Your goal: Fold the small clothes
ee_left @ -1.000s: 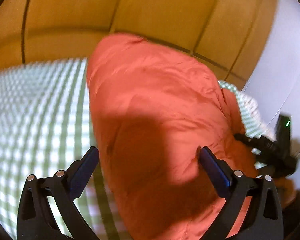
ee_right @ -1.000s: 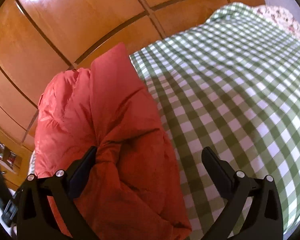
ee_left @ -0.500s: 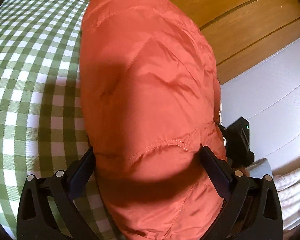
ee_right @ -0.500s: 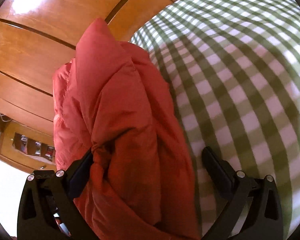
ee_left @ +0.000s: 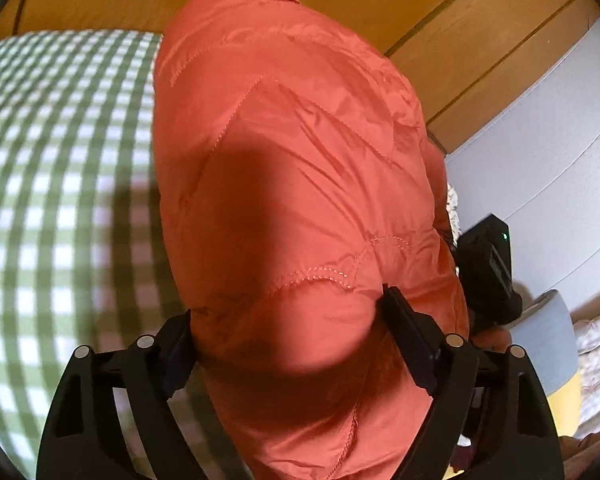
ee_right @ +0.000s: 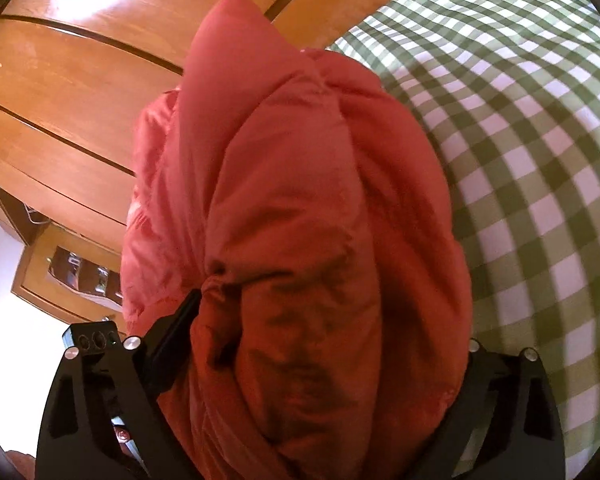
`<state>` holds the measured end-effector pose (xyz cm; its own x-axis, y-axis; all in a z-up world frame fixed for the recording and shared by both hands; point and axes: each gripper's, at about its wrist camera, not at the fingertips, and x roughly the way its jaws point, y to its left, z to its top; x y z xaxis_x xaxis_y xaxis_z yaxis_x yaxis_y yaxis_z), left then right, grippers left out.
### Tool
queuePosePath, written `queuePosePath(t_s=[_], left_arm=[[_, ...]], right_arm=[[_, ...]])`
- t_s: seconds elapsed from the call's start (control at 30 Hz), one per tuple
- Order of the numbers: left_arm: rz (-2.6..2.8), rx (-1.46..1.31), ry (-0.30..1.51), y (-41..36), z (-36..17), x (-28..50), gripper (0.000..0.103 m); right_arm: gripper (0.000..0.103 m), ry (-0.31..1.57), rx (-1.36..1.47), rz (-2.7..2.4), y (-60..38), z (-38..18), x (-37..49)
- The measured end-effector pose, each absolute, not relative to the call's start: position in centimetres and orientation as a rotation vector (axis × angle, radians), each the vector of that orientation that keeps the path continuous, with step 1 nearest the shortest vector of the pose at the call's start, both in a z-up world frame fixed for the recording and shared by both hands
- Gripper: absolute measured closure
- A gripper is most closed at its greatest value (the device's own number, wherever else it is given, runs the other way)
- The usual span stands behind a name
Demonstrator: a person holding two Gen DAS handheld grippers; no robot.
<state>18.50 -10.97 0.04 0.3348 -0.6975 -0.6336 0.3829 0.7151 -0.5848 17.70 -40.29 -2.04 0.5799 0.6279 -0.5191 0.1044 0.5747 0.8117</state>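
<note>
A puffy orange-red quilted jacket (ee_left: 292,184) fills the middle of both views, bunched up over the green-and-white checked bed cover (ee_left: 60,184). My left gripper (ee_left: 288,320) has its jaws wide apart with the thick bundle pressed between them. My right gripper (ee_right: 328,340) also stands wide, the jacket (ee_right: 300,208) bulging between its fingers and hiding the right fingertip. The right gripper's body (ee_left: 488,268) shows at the jacket's far side in the left wrist view. The jacket's underside is hidden.
Wooden wardrobe panels (ee_right: 72,72) stand behind the bed. A white wall (ee_left: 548,152) and a blue-and-yellow object (ee_left: 548,344) lie to the right. A wooden shelf with small items (ee_right: 72,268) is at the left. Checked bed cover (ee_right: 540,152) stretches right.
Both grippers have pushed further onto the jacket, which now fills the space between each pair of fingers. The jacket has bunched higher and the views have tilted.
</note>
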Motion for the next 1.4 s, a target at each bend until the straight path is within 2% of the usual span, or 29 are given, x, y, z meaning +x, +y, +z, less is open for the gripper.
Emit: queuePosePath(t_s=[0.27,0.6,0.7,0.9,1.1,1.4], left_arm=[[-0.627,-0.3,0.903,-8.4,2.3,23.8,0.02],[-0.474,-0.244,0.818,-5.0,2.3,32.2,0.02],[-0.43,-0.199,0.789,-4.8,1.6,33.6,0.017],[-0.355,-0.21,0.75,-5.0,0.6,36.9,0.003],[-0.35,-0.395,0.672,-4.1,-1.0,32.3,0.003],[-0.274,-0.263,0.583,-5.2,-0.5,28.6,0.003]], right_arm=[[0.012,0.823,0.951,0.365,-36.7,-2.4,22.0],[0.012,0.723,0.851,0.331,-33.0,-3.1,30.5],[0.01,0.696,0.794,0.297,-32.0,-3.3,33.0],[0.008,0.681,0.789,0.267,-31.8,-4.1,35.4],[0.004,0.659,0.782,0.25,-32.6,-3.6,33.6],[0.002,0.599,0.737,0.09,-33.1,-1.6,28.5]])
